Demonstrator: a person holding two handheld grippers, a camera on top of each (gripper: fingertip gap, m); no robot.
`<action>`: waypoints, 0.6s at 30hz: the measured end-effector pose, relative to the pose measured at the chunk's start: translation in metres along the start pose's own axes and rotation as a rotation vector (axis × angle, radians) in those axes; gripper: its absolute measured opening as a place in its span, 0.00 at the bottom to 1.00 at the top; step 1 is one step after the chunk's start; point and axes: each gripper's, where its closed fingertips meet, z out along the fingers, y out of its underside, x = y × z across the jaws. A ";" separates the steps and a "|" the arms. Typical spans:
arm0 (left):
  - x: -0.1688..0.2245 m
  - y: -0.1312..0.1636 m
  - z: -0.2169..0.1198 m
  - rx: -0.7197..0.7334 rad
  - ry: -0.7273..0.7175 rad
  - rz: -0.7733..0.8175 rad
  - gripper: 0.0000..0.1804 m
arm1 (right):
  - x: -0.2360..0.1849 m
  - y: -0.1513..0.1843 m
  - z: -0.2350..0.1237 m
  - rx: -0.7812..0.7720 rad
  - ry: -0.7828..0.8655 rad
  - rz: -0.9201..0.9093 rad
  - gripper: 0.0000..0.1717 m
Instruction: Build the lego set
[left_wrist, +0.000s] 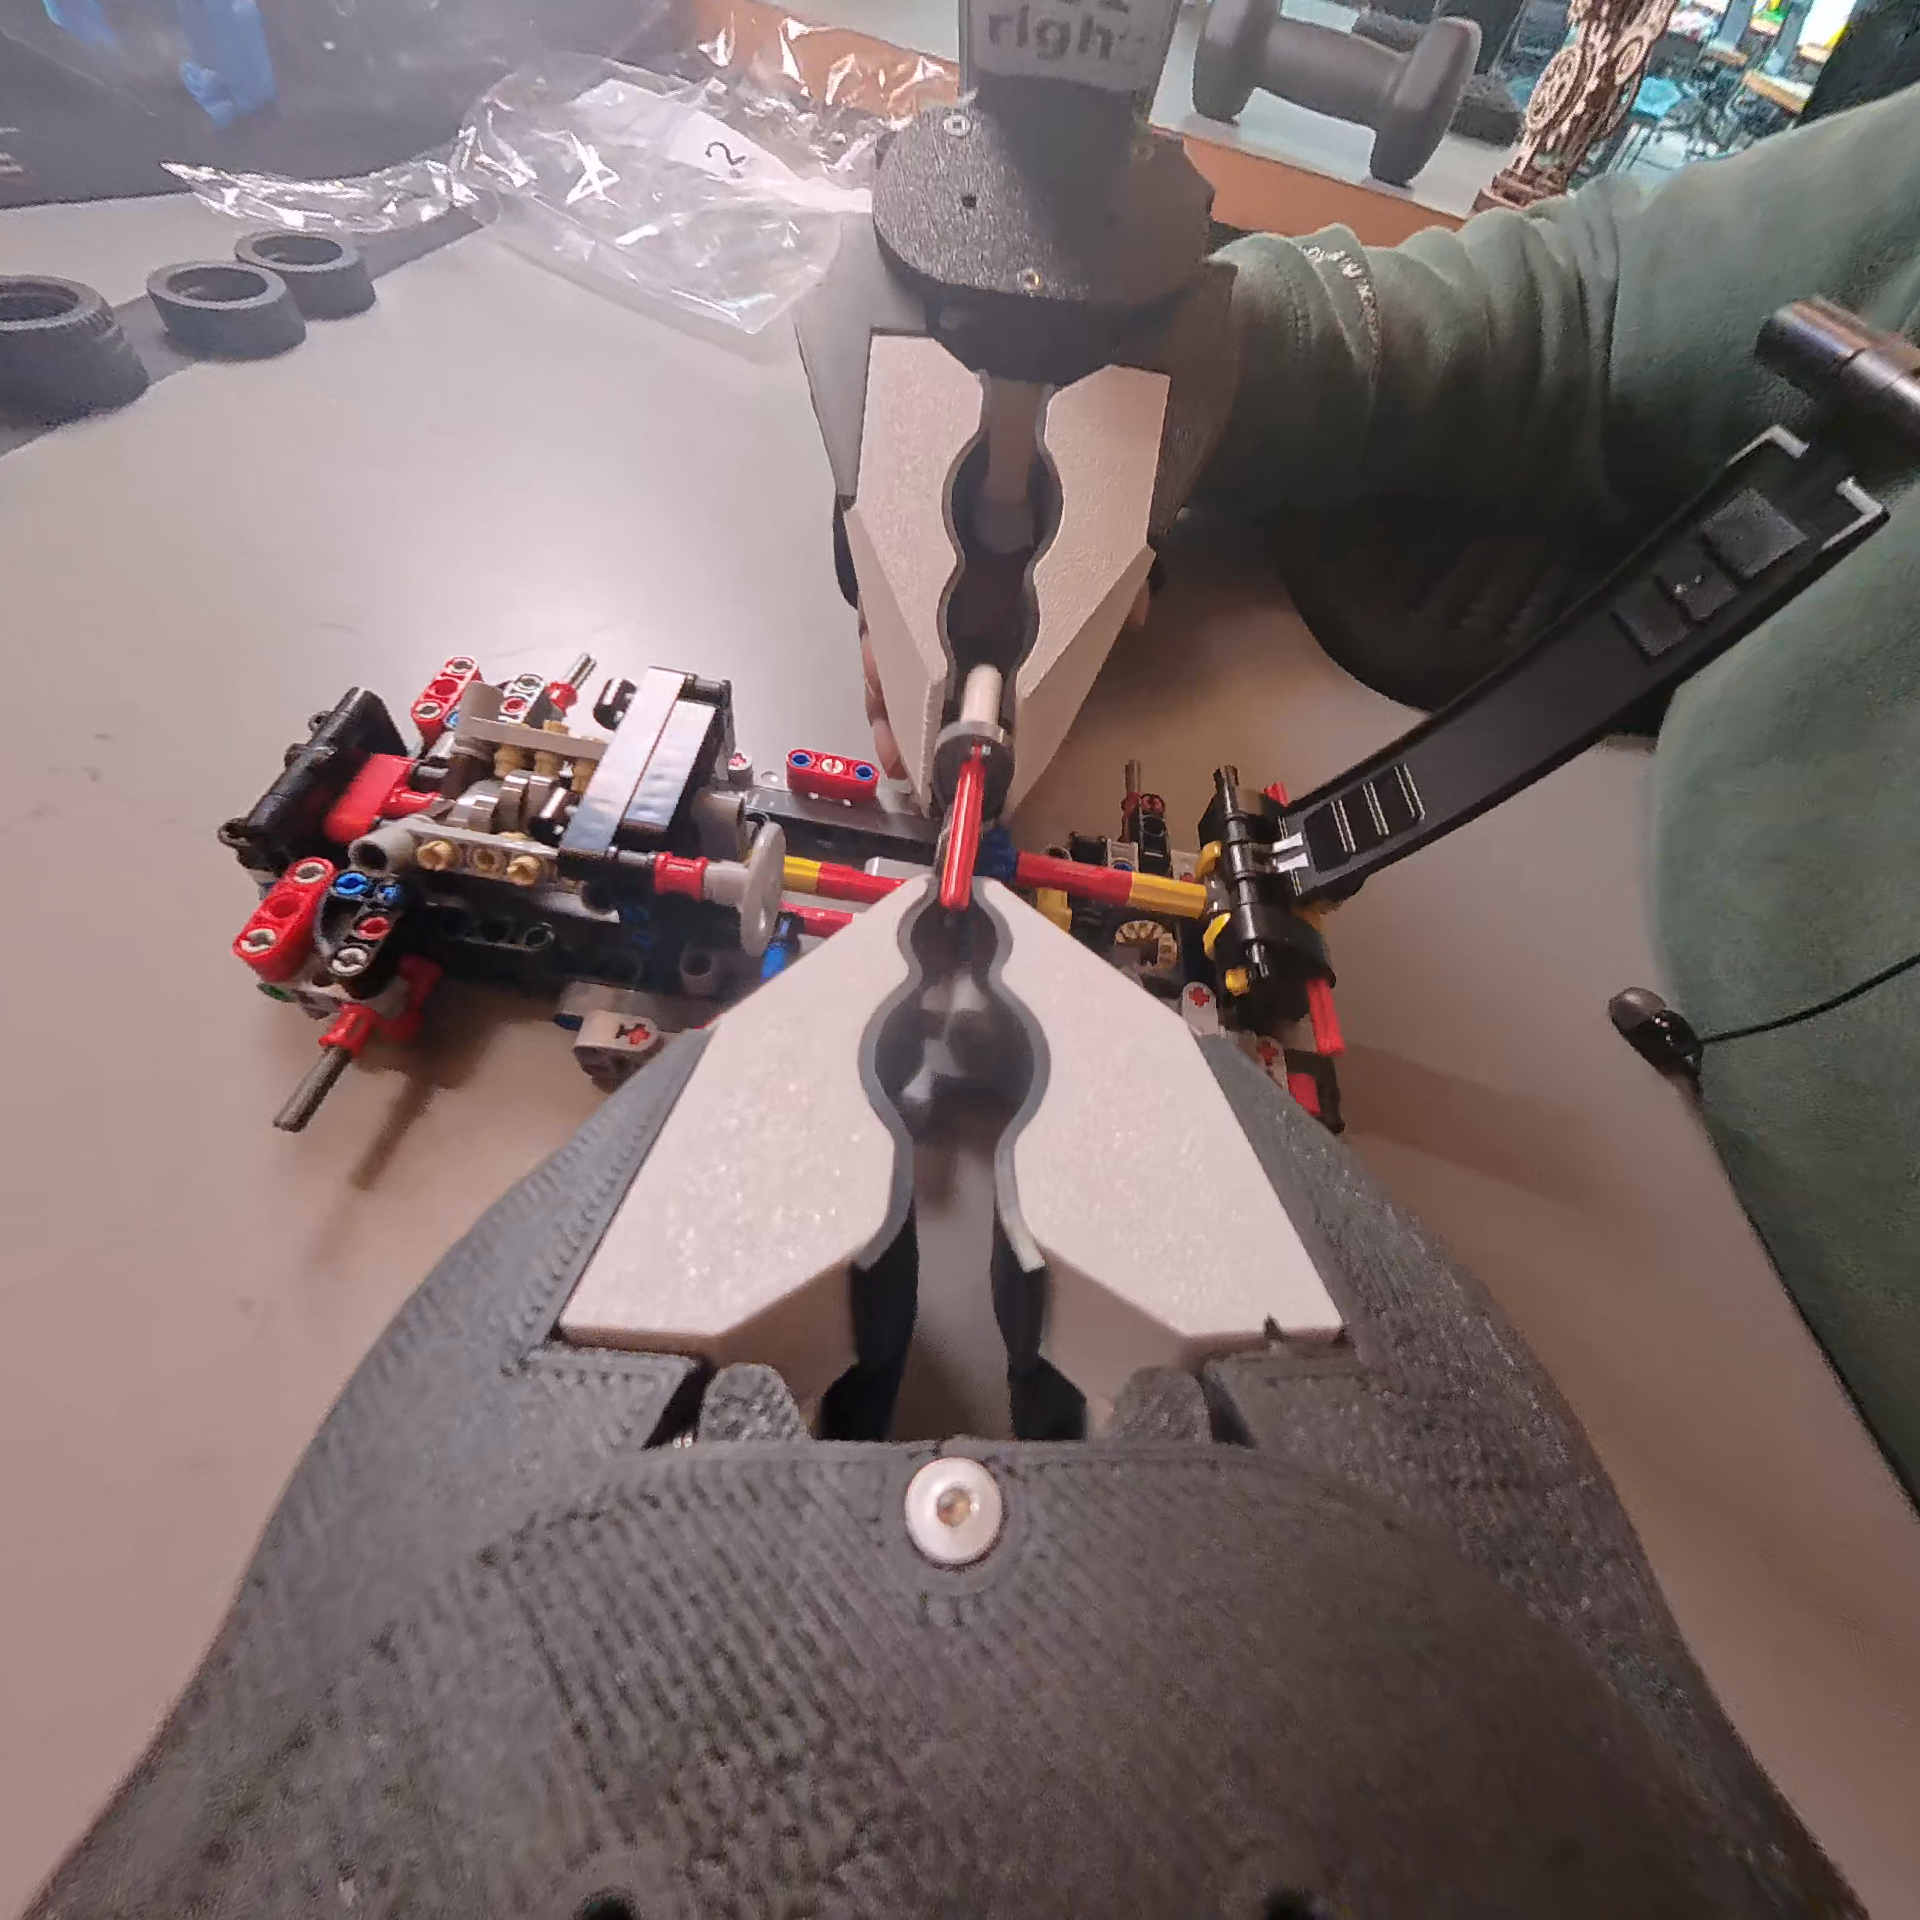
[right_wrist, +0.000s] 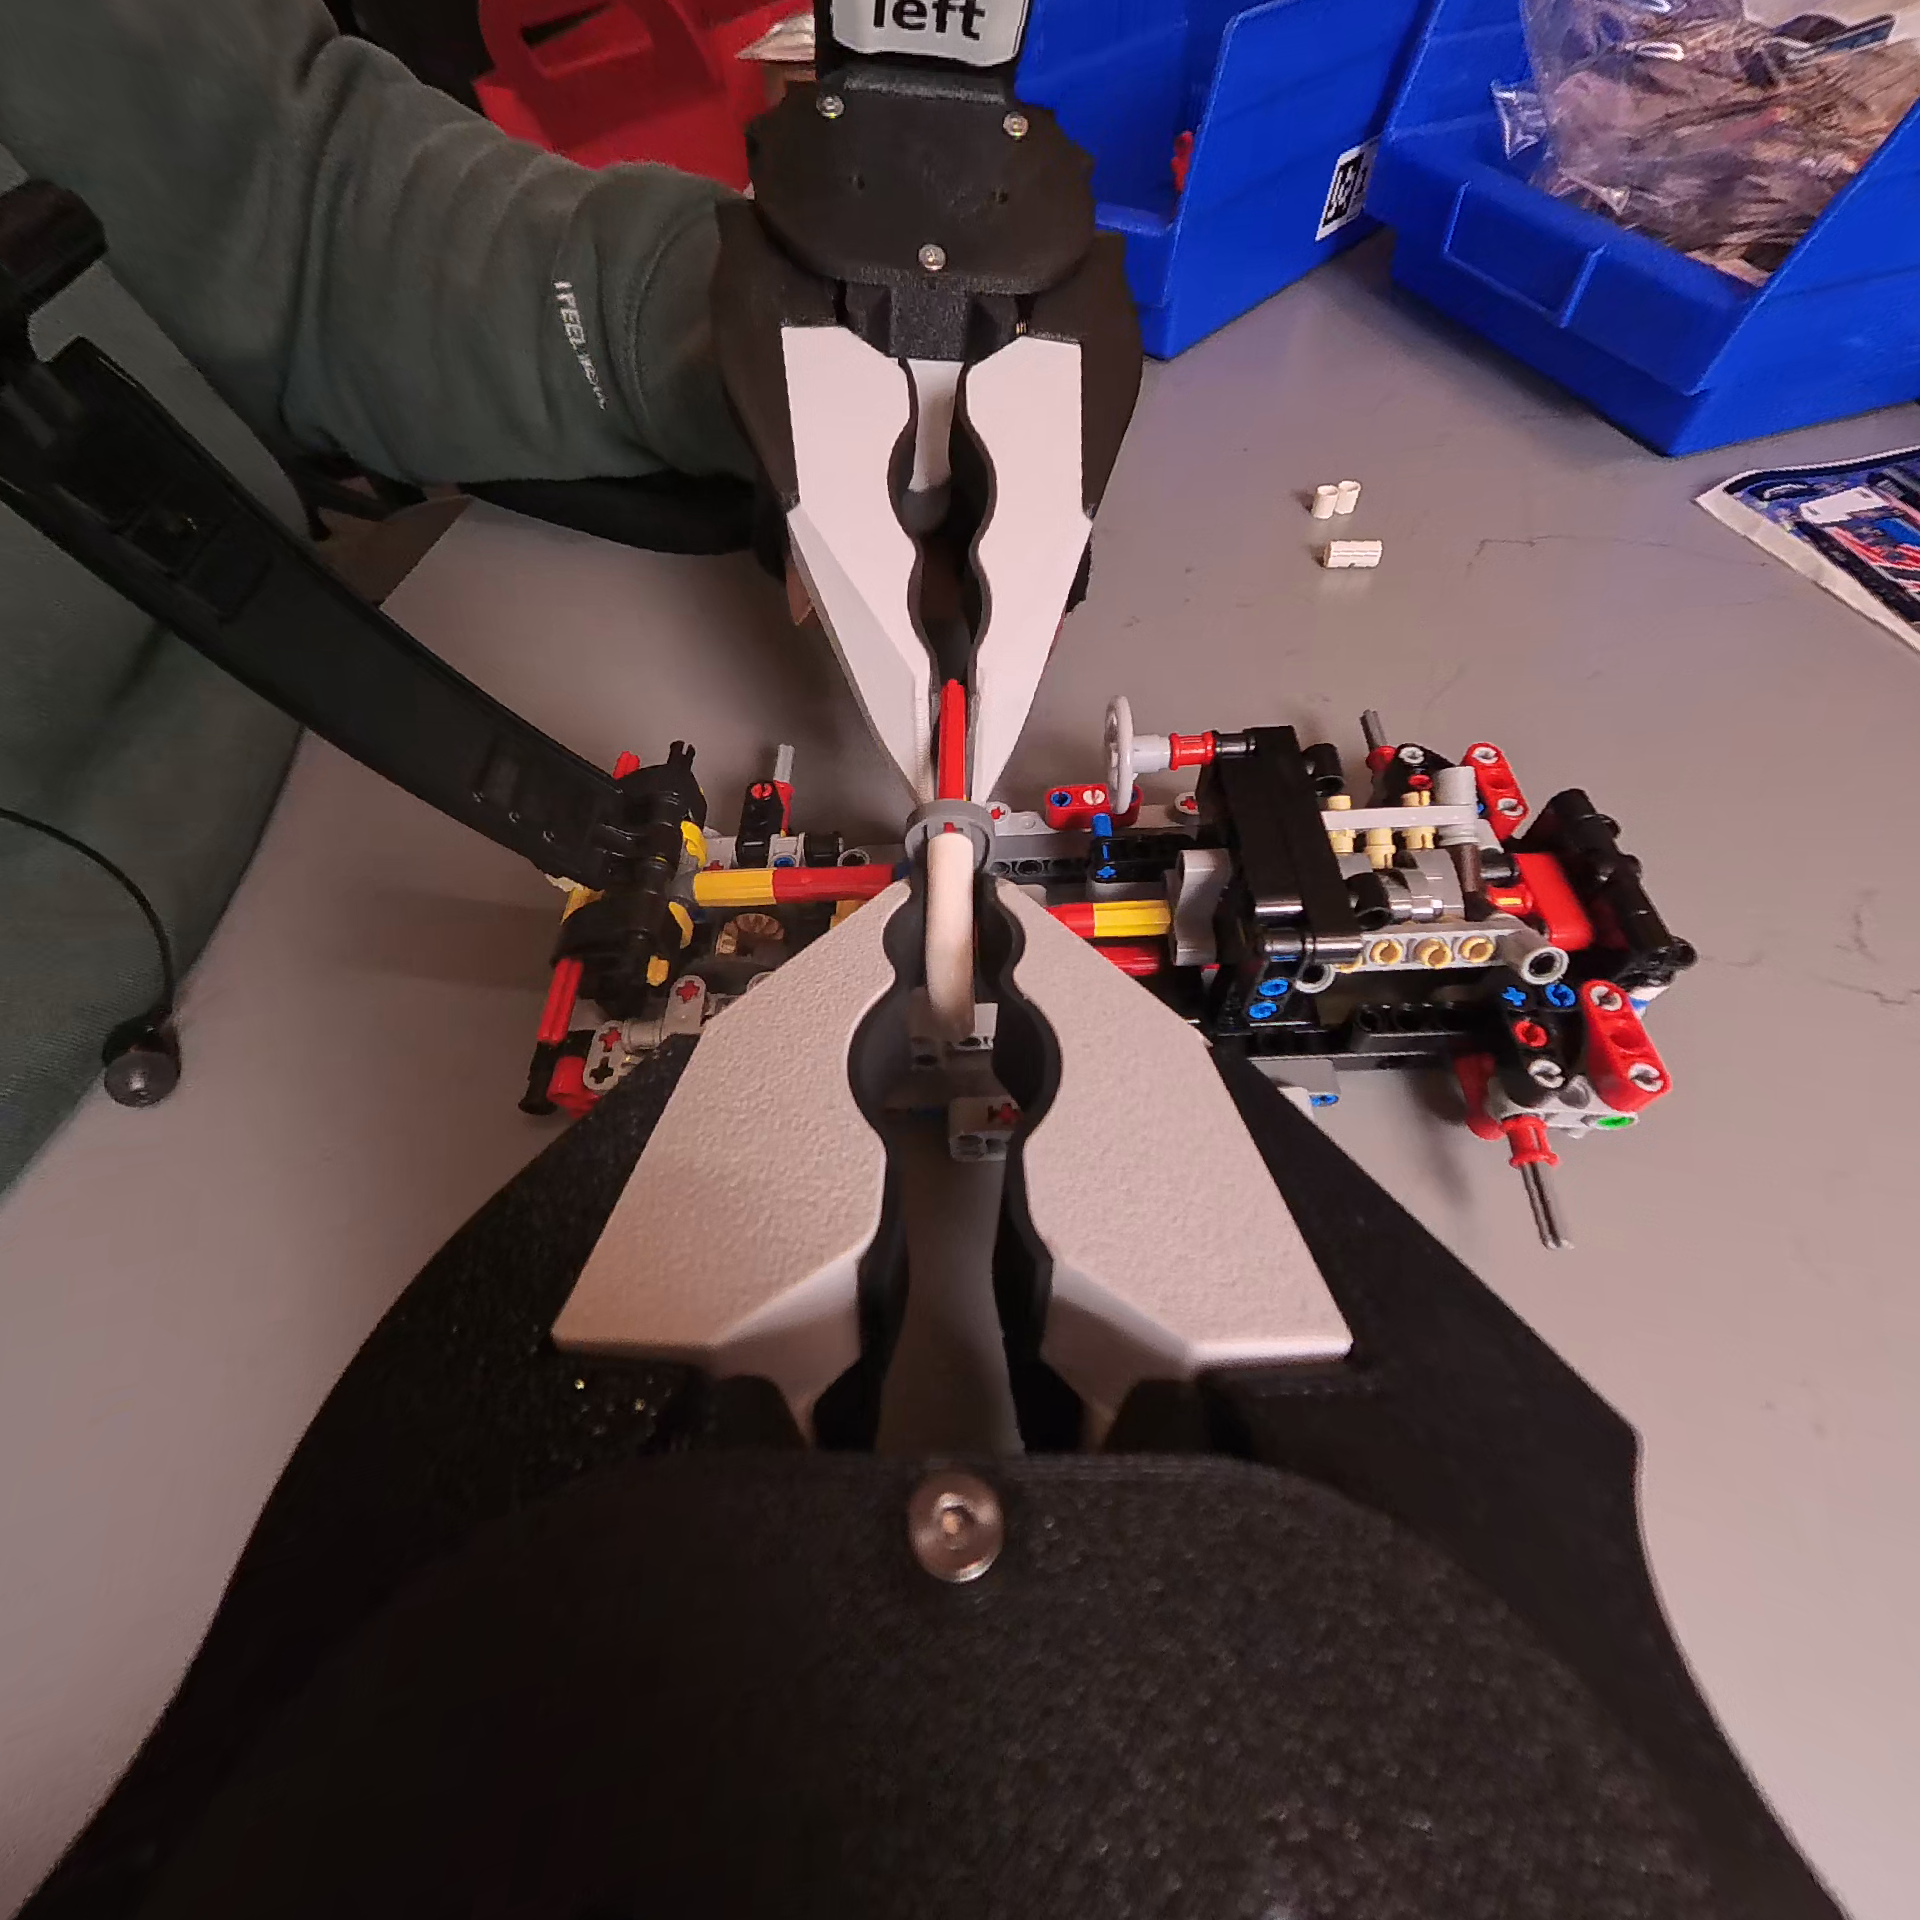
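My left gripper (left_wrist: 954, 896) is shut on a thin red axle (left_wrist: 962, 826) that sticks out past its tips. In the right wrist view it (right_wrist: 948, 784) comes in from the top with the red axle (right_wrist: 951, 732) between its pads. My right gripper (right_wrist: 948, 896) is shut on a white tube (right_wrist: 948, 914) with a grey round bush (right_wrist: 948, 821) at its front end. The axle's tip meets the bush. In the left wrist view the right gripper (left_wrist: 968, 790) faces mine tip to tip. Both hover just above a brick-built car chassis (left_wrist: 520, 831) on the table (left_wrist: 520, 468), also in the right wrist view (right_wrist: 1403, 904).
A long black panel (left_wrist: 1558, 675) juts from the chassis end. Three black tyres (left_wrist: 223, 301), clear plastic bags (left_wrist: 644, 187) and a dark dumbbell (left_wrist: 1340, 83) lie behind. Blue bins (right_wrist: 1558, 260), small white pieces (right_wrist: 1340, 520) and a booklet (right_wrist: 1849, 530) are at the right. A green sleeve (right_wrist: 312, 260) is close. Both grippers' tips are close together, under 4 cm apart.
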 end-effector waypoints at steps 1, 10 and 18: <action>0.000 0.000 0.000 0.002 0.000 -0.002 0.01 | 0.000 0.000 0.000 0.000 -0.003 0.004 0.04; 0.001 -0.001 0.001 0.004 0.014 -0.019 0.00 | 0.000 0.000 0.000 -0.002 -0.002 0.004 0.04; 0.003 0.005 -0.013 -0.041 0.025 -0.021 0.06 | 0.006 -0.018 -0.035 0.040 0.099 -0.008 0.14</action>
